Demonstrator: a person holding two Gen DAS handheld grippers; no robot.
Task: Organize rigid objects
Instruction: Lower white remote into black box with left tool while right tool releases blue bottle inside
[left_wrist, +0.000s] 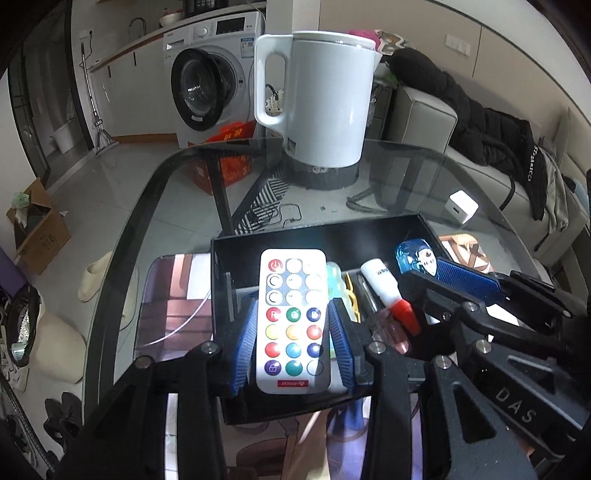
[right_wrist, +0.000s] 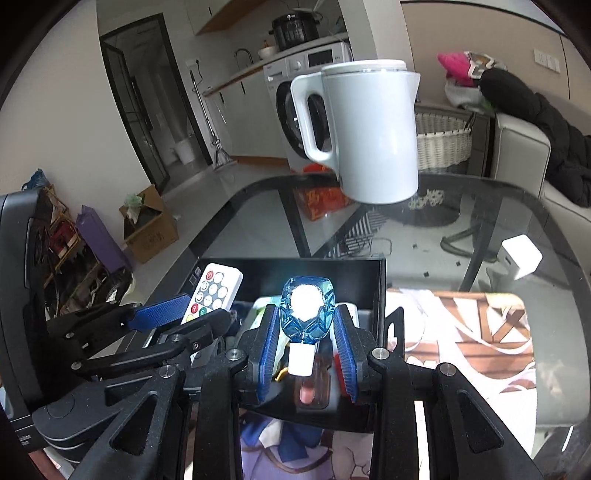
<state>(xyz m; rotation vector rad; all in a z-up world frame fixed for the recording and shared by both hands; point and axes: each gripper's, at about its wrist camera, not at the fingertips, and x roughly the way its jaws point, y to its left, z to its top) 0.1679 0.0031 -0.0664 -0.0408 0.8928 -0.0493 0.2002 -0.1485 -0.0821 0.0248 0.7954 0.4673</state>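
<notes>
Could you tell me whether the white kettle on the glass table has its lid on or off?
On. The white kettle stands upright, and a flat lid sits flush across its top rim.

text: "DAS" on right gripper (left_wrist: 454, 291) | "R" on remote (left_wrist: 291, 321)

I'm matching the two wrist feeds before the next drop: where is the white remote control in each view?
Left wrist view: the remote control fills the lower centre, clamped between the left gripper pads, over the black tray.
Right wrist view: the remote control sits left of centre, only its top end showing beyond the left gripper's blue pad.
Shared landmark: the white kettle at the far side of the glass table.
</notes>
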